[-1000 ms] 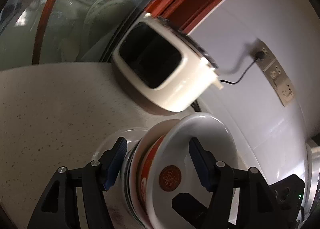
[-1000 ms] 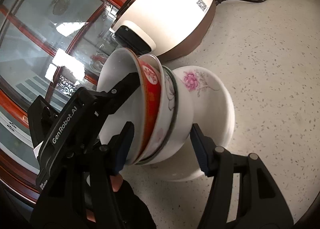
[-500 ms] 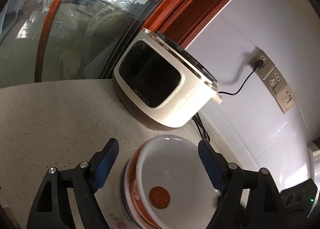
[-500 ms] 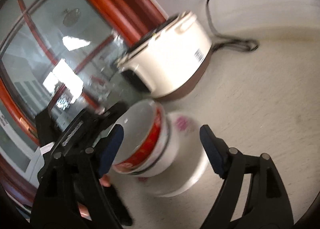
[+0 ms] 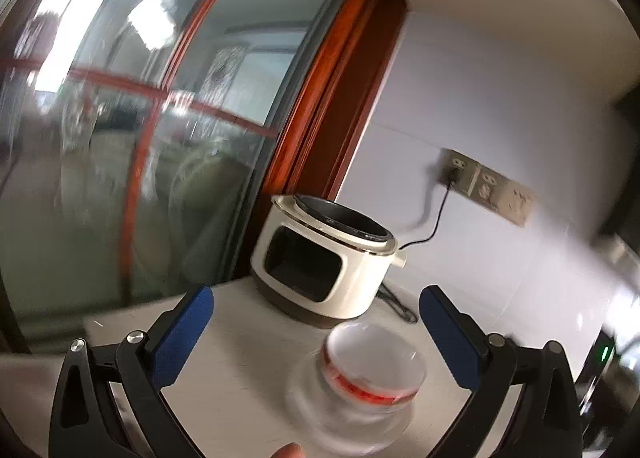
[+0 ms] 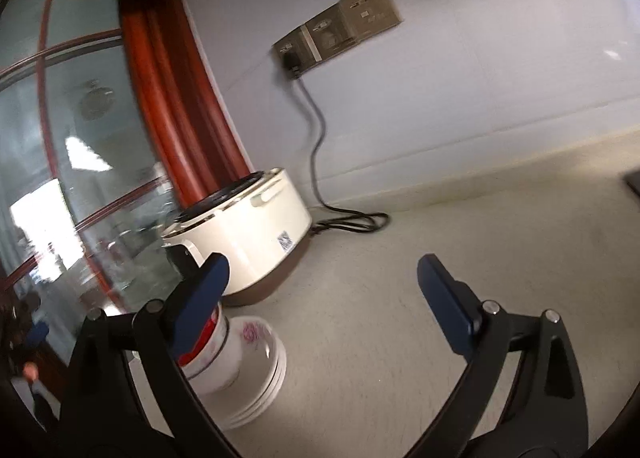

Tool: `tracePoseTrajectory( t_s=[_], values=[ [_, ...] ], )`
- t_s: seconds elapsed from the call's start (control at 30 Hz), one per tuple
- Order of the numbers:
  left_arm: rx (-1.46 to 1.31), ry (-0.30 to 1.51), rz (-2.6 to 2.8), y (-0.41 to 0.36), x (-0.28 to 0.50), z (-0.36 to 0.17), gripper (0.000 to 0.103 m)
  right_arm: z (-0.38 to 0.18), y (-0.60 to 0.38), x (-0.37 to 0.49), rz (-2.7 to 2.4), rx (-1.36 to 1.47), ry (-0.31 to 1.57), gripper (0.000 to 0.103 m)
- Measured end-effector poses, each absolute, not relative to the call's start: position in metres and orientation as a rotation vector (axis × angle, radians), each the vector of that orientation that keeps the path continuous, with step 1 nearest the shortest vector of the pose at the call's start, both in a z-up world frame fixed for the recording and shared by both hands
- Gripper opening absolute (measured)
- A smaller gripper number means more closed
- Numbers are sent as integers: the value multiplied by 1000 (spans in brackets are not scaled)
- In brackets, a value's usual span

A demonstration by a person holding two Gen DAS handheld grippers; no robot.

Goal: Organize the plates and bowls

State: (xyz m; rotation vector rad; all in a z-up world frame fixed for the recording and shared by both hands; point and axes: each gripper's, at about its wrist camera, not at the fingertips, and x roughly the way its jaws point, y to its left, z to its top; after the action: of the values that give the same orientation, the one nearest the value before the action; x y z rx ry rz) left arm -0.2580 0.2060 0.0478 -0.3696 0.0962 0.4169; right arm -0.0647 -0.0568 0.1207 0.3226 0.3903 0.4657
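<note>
We have both grippers, left and right, with fingers just opened wide and empty, while the bowls sit nested on the plates on the desk, so stacking looks done.

A home kitchen: a pale speckled counter fills the lower frame, a cream rice cooker at centre left is plugged by a cord into wall sockets above, and stacked crockery sits at lower left beside a red-framed glass door.
</note>
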Motion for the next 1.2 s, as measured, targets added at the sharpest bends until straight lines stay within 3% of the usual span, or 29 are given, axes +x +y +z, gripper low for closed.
tracePoseTrajectory(
  t_s=[0.2, 0.4, 0.63, 1.2],
  values=[
    [-243, 206, 448, 214, -287, 21, 103, 107, -8, -186, 315, 91, 351, 103],
    [-246, 306, 399, 219, -304, -9, 103, 74, 28, -236, 277, -133, 407, 103],
    [-117, 308, 403, 202, -309, -28, 103, 51, 6, -229, 258, -20, 492, 103],
    [-108, 391, 360, 197, -298, -56, 103, 39, -9, -234, 257, 27, 527, 103]
  ],
)
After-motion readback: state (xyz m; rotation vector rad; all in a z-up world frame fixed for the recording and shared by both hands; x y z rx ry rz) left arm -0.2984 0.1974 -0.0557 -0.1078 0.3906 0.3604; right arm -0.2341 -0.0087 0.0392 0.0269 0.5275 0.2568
